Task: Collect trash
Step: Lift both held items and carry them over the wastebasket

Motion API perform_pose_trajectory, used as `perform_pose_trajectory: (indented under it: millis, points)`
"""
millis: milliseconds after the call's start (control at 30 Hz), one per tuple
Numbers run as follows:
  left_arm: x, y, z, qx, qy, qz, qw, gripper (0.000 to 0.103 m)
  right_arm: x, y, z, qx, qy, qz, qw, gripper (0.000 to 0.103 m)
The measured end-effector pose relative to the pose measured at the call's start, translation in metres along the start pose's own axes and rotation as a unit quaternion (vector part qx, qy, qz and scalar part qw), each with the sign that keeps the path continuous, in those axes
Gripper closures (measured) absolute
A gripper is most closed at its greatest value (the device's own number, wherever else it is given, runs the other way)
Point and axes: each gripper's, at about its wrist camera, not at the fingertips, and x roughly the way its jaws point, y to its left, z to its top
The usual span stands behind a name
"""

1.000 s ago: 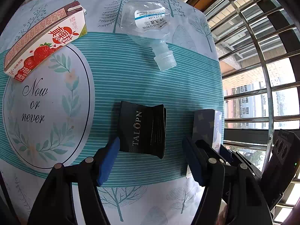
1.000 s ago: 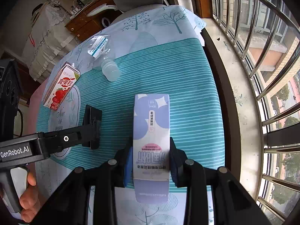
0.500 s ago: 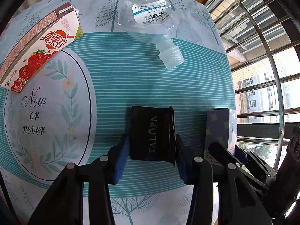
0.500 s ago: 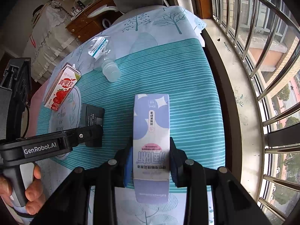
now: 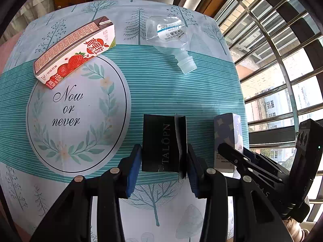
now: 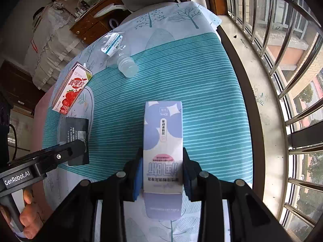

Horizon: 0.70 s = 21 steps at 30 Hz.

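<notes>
Left tool (image 5: 164,164) is closing, blue pads pressed on both sides of the black TALOPN packet (image 5: 161,143), gripped at 6 o'clock in its view. Right tool (image 6: 161,173) is clamped on the purple-white carton (image 6: 163,141), which sits at 3 o'clock from the packet. On the desk (image 5: 181,92): strawberry milk carton (image 5: 74,52) at 10 o'clock, crushed clear bottle (image 5: 171,40) at 12 o'clock, both lying flat, well apart from the tools.
</notes>
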Motion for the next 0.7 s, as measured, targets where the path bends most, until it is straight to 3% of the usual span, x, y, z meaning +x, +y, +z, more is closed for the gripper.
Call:
perform_pose_trajectory:
  millis: [233, 400, 700]
  points:
    - [-0.052, 0.014, -0.042, 0.042, -0.031, 0.021, 0.9984, 0.062, -0.021, 0.028, -0.035, 0.006, -0.004, 0.028, 1.0, 0.07]
    - [-0.104, 0.046, -0.086, 0.058, -0.051, 0.015, 0.9969, 0.062, -0.036, 0.052, -0.069, 0.013, -0.012, 0.038, 0.999, 0.07]
    - [-0.159, 0.084, -0.169, 0.093, -0.081, 0.011, 0.9923, 0.062, -0.065, 0.104, -0.143, 0.017, -0.041, 0.047, 0.998, 0.07]
